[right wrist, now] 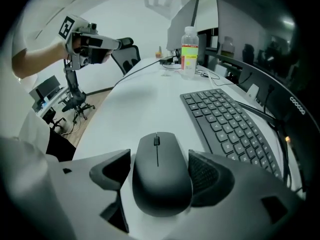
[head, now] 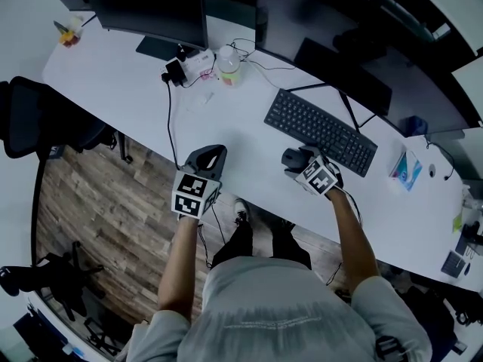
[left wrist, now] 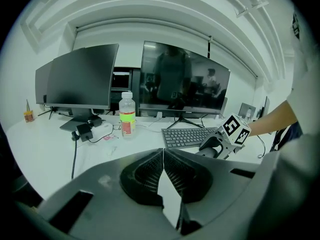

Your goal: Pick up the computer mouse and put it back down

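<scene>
Dark grey rounded computer mouse [right wrist: 160, 171]: my right fingers [right wrist: 210, 176] clamp its flanks, keeping it level. Left fingers [left wrist: 147, 171] together, parked clear.

Seen from the head, the mouse [right wrist: 159, 170] is mostly hidden under the right gripper [head: 296, 159]. The monitor [head: 151, 6] is cut off at 11 o'clock. The label on the bottle [head: 228, 65] is too small to read.

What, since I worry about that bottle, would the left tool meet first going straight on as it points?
Probably not the bottle: it stands left of the line. The shut left tool points over bare desk between bottle and keyboard, so the monitor behind looks first, though depth is unclear.
</scene>
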Demonstrator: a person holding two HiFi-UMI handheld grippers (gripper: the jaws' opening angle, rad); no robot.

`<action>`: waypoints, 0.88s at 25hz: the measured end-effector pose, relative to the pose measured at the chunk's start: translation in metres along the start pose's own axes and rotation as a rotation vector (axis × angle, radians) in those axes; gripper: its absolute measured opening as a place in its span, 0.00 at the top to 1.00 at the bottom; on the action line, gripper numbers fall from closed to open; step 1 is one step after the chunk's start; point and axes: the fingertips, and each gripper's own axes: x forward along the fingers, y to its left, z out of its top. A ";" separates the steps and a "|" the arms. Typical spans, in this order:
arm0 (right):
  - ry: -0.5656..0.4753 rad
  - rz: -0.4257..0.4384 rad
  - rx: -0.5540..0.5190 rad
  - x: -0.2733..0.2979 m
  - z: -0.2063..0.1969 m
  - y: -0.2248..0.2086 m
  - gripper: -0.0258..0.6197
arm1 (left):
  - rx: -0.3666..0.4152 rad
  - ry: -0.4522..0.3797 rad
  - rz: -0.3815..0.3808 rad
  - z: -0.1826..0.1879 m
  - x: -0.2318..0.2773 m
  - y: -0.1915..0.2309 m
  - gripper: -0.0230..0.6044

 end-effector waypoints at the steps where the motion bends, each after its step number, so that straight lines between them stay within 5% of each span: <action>1: -0.012 -0.002 0.002 0.000 0.001 0.000 0.40 | 0.003 0.002 -0.002 0.000 0.000 0.001 0.94; 5: -0.058 -0.017 0.017 -0.002 0.002 0.000 0.49 | 0.015 0.005 -0.015 0.000 -0.001 0.000 0.94; 15: -0.146 -0.142 0.109 -0.032 0.009 -0.008 0.50 | 0.044 -0.042 -0.012 0.027 -0.007 -0.005 0.94; 22: -0.221 -0.150 0.158 -0.066 0.019 -0.013 0.51 | 0.064 -0.073 -0.034 0.044 -0.005 -0.020 0.94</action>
